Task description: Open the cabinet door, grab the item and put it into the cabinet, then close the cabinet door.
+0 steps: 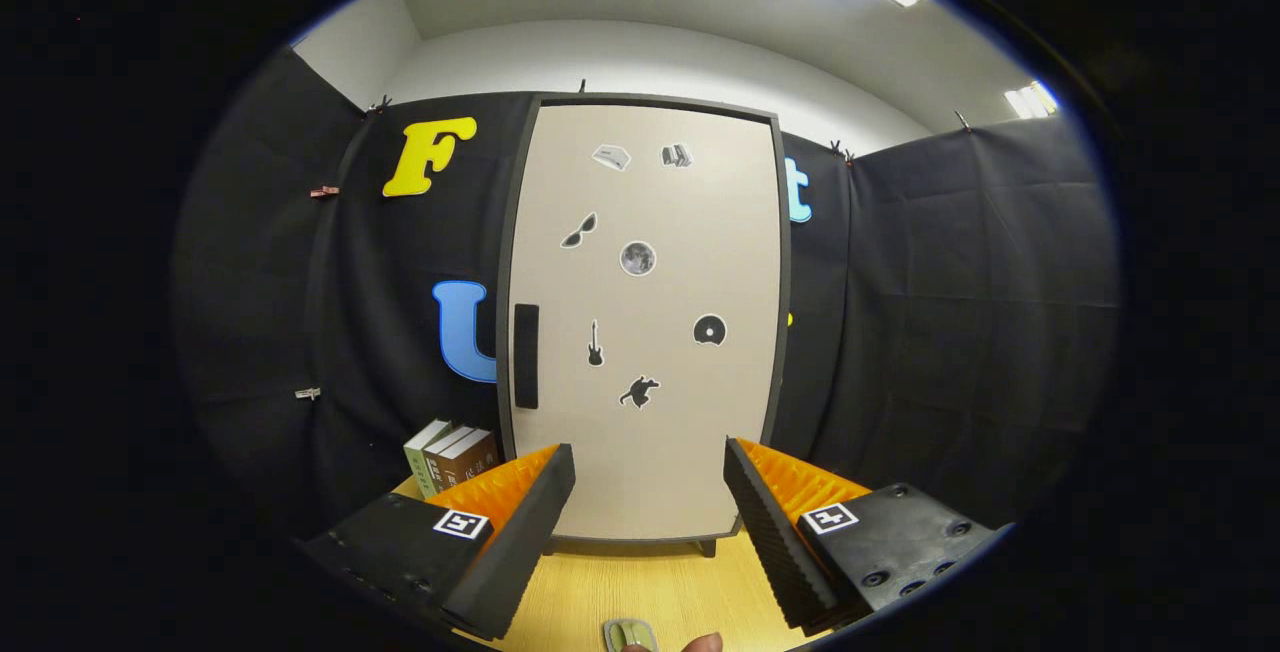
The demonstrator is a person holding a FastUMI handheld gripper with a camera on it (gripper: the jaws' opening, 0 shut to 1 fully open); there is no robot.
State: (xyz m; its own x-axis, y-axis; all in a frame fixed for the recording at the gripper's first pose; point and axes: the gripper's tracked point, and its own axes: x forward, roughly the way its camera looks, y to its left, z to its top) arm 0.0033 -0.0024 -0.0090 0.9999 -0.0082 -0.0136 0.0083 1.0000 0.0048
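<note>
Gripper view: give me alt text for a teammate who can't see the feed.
The open gripper, holding nothing, faces a closed beige cabinet door with a black handle on its left edge and small stickers. The cabinet stands on a wooden table; a few books stand left of it.

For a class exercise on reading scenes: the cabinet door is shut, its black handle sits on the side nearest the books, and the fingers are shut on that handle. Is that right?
Not quite. The cabinet door is shut and its black handle is on the side nearest the books, but the gripper view shows the fingers open and apart, short of the door, gripping nothing.
</note>
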